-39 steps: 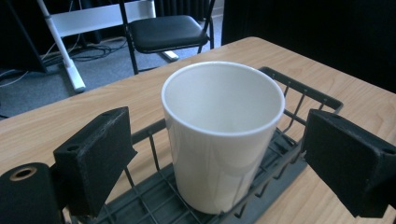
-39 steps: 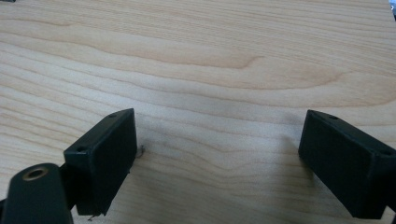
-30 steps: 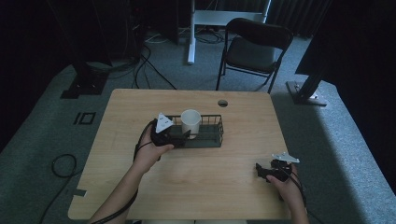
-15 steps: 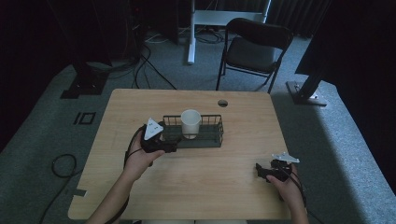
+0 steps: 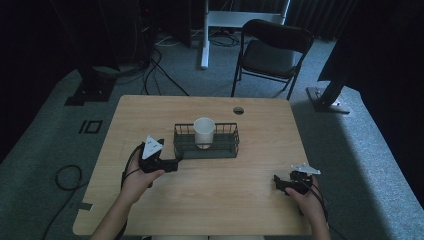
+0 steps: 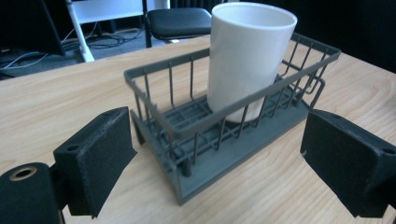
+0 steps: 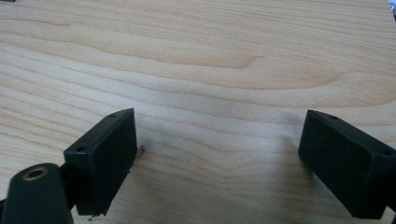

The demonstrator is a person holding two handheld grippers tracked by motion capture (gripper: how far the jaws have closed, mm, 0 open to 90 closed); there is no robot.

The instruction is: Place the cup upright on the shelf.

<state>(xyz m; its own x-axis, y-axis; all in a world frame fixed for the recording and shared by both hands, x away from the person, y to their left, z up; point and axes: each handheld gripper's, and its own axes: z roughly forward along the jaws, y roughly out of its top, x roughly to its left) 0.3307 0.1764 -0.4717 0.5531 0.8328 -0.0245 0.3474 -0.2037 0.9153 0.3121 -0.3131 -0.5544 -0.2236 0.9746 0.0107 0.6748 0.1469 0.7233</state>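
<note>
The right gripper (image 7: pixel 219 158) looks down along its two black jaws at a light wooden tabletop (image 7: pixel 210 60). The jaws stand wide apart, one at the lower left and one at the lower right, with bare wood between them and nothing held. The wood grain runs across the view in long wavy bands. A small dark speck (image 7: pixel 141 149) lies on the wood just beside the left jaw
</note>
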